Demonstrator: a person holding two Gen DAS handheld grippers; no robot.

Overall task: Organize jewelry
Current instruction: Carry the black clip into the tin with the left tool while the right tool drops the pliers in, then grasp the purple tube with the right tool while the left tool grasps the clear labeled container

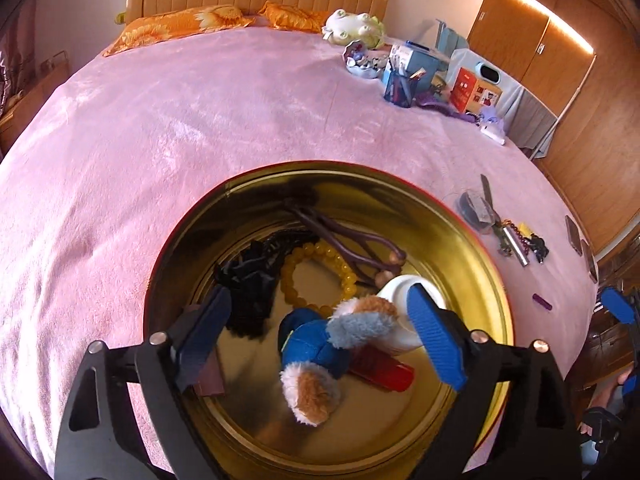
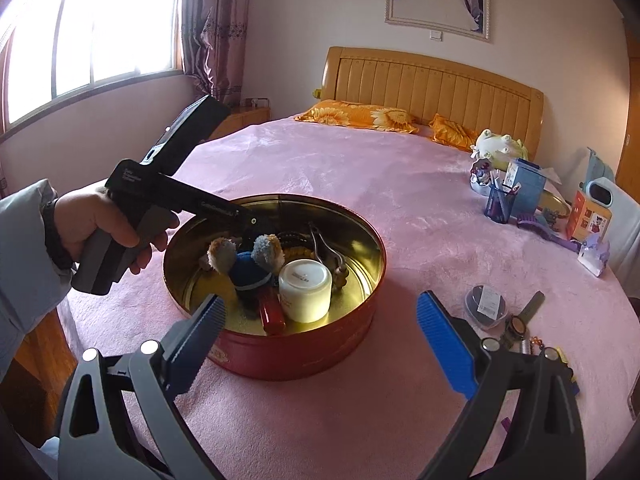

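A round red tin [image 2: 304,356] with a gold inside [image 1: 472,240] sits on the pink bed. In it lie a yellow bead bracelet [image 1: 298,268], a black tassel [image 1: 250,276], purple cords [image 1: 340,236], a white jar [image 2: 306,286], a red case [image 1: 384,368] and a plush toy [image 1: 316,344]. My left gripper [image 1: 320,332] is open, held over the tin just above the plush toy; it also shows in the right wrist view [image 2: 256,222]. My right gripper [image 2: 320,320] is open and empty in front of the tin. Loose jewelry [image 1: 520,240] lies to the tin's right.
A small dark dish [image 2: 486,306] and a watch [image 2: 518,326] lie right of the tin. A purple stick [image 1: 542,302] lies near the bed edge. Boxes, a pen cup [image 2: 500,202] and a plush frog [image 2: 498,146] crowd the far right. Pillows [image 2: 356,114] lie at the headboard.
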